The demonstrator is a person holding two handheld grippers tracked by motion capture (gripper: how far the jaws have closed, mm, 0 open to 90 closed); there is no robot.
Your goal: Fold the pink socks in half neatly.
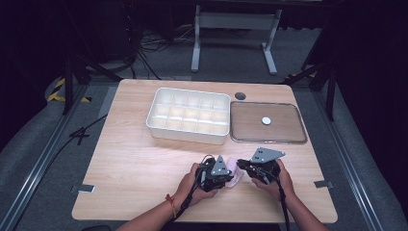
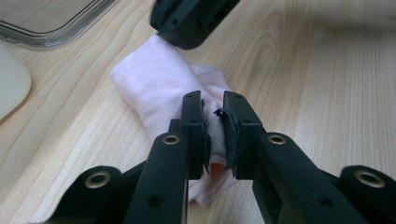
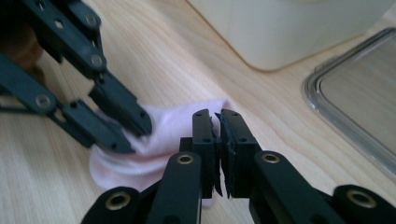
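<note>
Near the front edge of the wooden table [image 1: 144, 159], between the two hands, lies a small pale pink cloth [image 2: 159, 84], loosely rolled or folded, flat on the wood and well short of the white divided tray [image 1: 188, 115] and the clear lid [image 1: 267, 123] beside it.

Left gripper [image 2: 215, 135]: jaws nearly together, pinching a fold of the cloth, fabric bunched between the pads. Right gripper [image 3: 218, 149]: jaws pressed close too. Its tips sit on the cloth's edge, and the left gripper view shows them bearing on the far end of it. Can't tell from its own view how much fabric is actually caught; the pad rubber looks frayed.

Risks as I read it:
- Thin bite on the right side. If only one layer is caught, any pull slips the cloth out and the roll springs open.
- Both grippers clamp the same small piece, close together. Pulling apart unevenly stretches or unfolds it instead of shaping it.
- Left grip holds a bunched fold, not a clean edge. Lifting from there likely lets the loose end droop and unroll.
- Torn pads could snag the fabric on release and drag it along.
- Tips are near each other, so a collision is possible if either hand rotates.
</note>
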